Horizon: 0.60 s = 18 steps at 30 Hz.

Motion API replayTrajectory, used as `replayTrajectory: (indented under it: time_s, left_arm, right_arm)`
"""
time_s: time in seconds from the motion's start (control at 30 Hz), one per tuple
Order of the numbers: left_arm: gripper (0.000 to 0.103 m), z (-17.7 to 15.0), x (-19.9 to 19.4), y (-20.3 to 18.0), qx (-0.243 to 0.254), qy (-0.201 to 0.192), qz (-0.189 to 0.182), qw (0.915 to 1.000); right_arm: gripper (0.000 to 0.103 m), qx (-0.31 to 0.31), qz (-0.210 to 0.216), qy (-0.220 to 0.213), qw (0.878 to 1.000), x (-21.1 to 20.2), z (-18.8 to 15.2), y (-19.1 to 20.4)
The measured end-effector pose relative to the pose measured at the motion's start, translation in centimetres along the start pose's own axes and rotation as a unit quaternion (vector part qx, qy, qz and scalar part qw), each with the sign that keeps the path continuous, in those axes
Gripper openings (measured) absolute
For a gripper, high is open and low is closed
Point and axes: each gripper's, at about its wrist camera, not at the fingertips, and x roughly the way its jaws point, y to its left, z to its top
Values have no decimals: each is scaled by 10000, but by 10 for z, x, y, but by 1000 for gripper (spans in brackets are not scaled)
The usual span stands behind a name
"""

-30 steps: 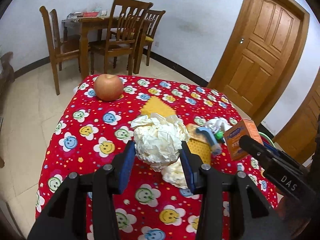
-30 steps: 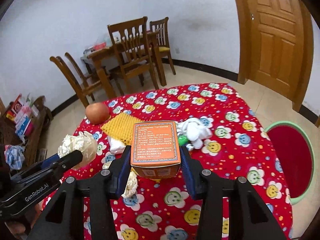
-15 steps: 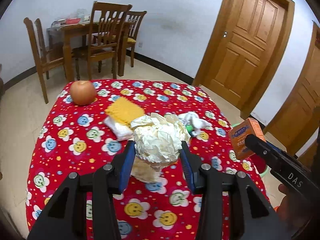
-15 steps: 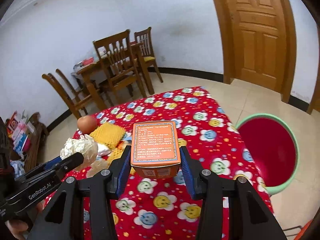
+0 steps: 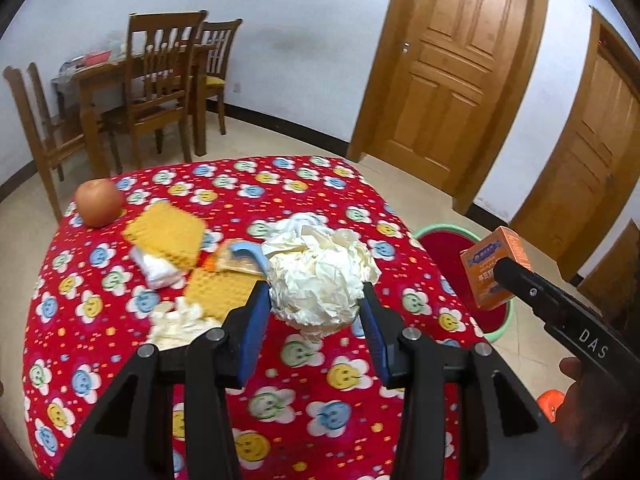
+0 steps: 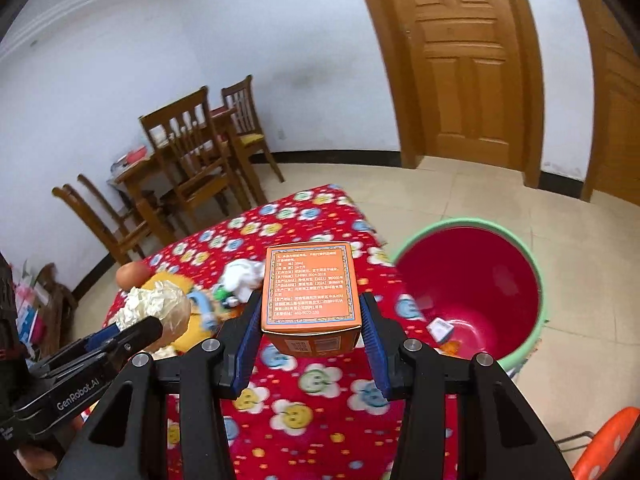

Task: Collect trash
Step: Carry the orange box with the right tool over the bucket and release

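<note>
My left gripper (image 5: 316, 304) is shut on a crumpled ball of cream paper (image 5: 320, 276), held above the red flowered tablecloth (image 5: 120, 320). My right gripper (image 6: 310, 316) is shut on an orange carton (image 6: 310, 288) printed with text, carried over the table's right edge. The same carton (image 5: 494, 268) shows at the right of the left wrist view, and the paper ball (image 6: 156, 304) at the left of the right wrist view. A red bin with a green rim (image 6: 472, 292) stands on the floor just right of the table, with small scraps at its bottom.
On the cloth lie an apple (image 5: 98, 202), yellow sponge cloths (image 5: 168, 236), a blue-handled brush (image 5: 248, 254), white wads (image 5: 160, 270) and a small white toy (image 6: 244, 278). Wooden chairs and a table (image 5: 160, 80) stand behind; wooden doors (image 5: 452, 68) at right. An orange stool (image 6: 604, 436) sits low right.
Both grippers have swung to the right with their loads, away from the table's middle. The red bin has come into fuller view beside the right gripper's carton.
</note>
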Motion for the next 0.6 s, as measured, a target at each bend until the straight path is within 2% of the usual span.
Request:
replayTrajectory:
  time_s: [0.3,0.6]
  left_arm:
    - [45,3,25,-39,322,158,-231,9991]
    - [45,4,55,-69,563,367,-382,9970]
  right_arm:
    - [48,396,-363,35,9986,7,-1,-48]
    - [48,753,-688,267,9944,30,-5,-91]
